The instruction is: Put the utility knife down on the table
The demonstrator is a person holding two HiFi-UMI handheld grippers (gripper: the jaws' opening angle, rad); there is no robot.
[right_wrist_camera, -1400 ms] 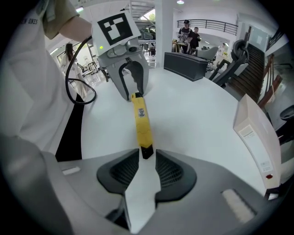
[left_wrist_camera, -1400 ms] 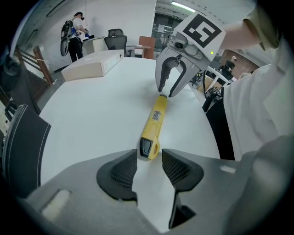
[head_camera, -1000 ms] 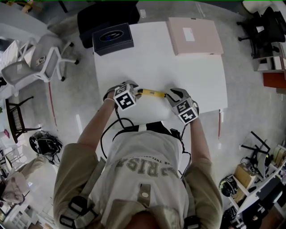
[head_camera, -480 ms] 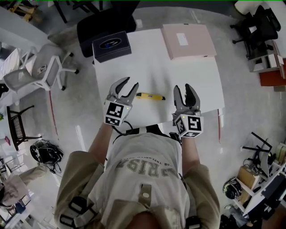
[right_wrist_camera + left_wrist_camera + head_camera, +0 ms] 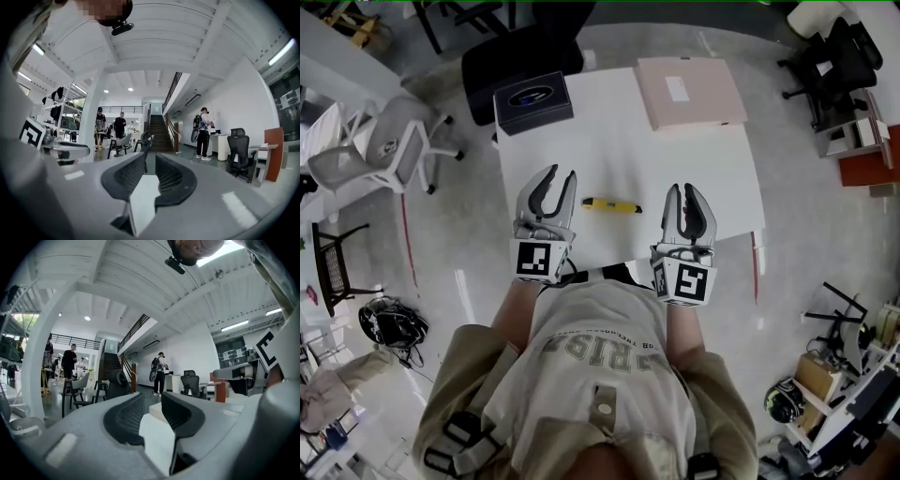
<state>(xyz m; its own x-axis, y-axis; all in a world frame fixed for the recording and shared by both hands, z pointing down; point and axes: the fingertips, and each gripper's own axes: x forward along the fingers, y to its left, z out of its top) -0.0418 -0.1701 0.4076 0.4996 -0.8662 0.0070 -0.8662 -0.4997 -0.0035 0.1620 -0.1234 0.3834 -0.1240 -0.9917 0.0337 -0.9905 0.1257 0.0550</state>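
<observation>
Left gripper (image 5: 558, 176) was held up to the left of the yellow utility knife (image 5: 612, 204), its jaws a narrow gap apart and closing, with nothing between them. Right gripper (image 5: 682, 192) was held to the knife's right, its jaws closer together and also closing on nothing. The knife lay flat on the white table (image 5: 628, 150), between the two grippers and apart from both. Beyond the knife, a black box (image 5: 533, 101) sat to the left and a flat pink box (image 5: 689, 92) to the right.
</observation>
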